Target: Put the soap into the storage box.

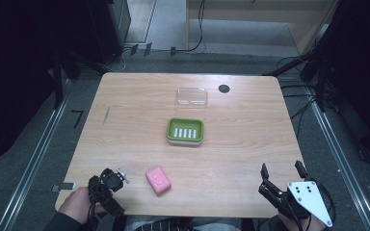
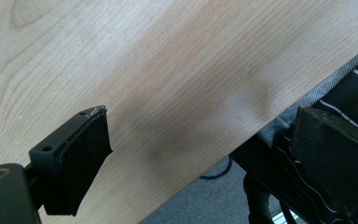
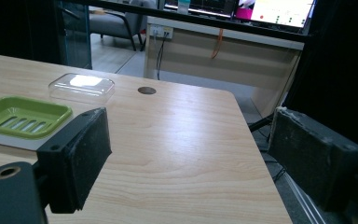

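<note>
A pink soap bar [image 1: 158,180] lies on the wooden table [image 1: 139,110] near its front edge. Farther back, at the middle, sits a green slotted soap dish [image 1: 185,131] [image 3: 22,115], and behind it a clear plastic lid [image 1: 191,96] [image 3: 82,87]. My left gripper [image 1: 110,185] [image 2: 200,144] is at the front left corner, to the left of the soap, open over bare wood and the table's edge. At the front right corner my right gripper [image 1: 282,169] [image 3: 189,149] stands open, nothing between its pads, pointing toward the far side.
A round dark cable hole [image 1: 224,88] [image 3: 147,90] sits near the table's far edge. Dark stands and cables flank the table on the floor. A striped sleeve or lap [image 2: 354,88] lies just past the table's front edge.
</note>
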Available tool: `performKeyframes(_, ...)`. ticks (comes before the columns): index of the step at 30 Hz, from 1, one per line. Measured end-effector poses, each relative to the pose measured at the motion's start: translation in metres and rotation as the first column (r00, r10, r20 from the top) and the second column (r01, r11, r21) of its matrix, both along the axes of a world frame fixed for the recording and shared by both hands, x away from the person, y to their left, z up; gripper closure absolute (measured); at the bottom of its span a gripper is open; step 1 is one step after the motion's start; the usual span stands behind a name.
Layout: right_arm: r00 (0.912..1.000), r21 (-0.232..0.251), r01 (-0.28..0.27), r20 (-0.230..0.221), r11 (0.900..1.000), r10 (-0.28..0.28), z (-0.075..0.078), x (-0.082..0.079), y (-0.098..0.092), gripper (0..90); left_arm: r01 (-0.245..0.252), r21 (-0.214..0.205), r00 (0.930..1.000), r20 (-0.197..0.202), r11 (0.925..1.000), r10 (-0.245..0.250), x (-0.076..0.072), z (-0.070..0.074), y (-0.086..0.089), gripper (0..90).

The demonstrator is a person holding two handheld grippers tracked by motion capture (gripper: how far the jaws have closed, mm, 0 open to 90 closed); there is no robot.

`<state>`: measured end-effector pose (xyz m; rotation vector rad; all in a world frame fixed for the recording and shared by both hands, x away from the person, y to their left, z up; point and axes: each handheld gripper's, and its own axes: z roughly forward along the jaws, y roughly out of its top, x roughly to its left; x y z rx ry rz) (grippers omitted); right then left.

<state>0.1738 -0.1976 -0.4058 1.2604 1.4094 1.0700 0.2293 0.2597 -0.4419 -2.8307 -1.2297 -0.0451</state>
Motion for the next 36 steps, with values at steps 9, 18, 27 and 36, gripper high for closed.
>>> performKeyframes(9,1.0,-0.002,-0.002,0.002,1.0,0.002,0.0,0.0,0.0,12.7,0.0,-0.007,1.0,0.007,1.0,0.0,0.0,0.0,-0.001,4.9)
performKeyframes(18,0.9999,0.003,-0.008,-0.006,1.0,0.008,-0.001,0.001,0.0,12.7,-0.001,-0.003,1.0,0.01,1.0,0.001,0.001,0.001,-0.004,3.9)
performKeyframes(27,1.0,0.011,0.002,-0.003,0.9999,-0.002,-0.001,0.002,-0.001,12.7,-0.011,-0.029,0.999,0.043,0.9995,0.012,0.001,0.005,-0.007,2.6)
performKeyframes(36,0.9999,-0.004,-0.01,-0.004,0.9999,0.01,0.0,0.004,0.004,12.7,0.005,-0.041,0.9981,0.061,0.9991,-0.003,0.001,0.006,-0.012,2.4)
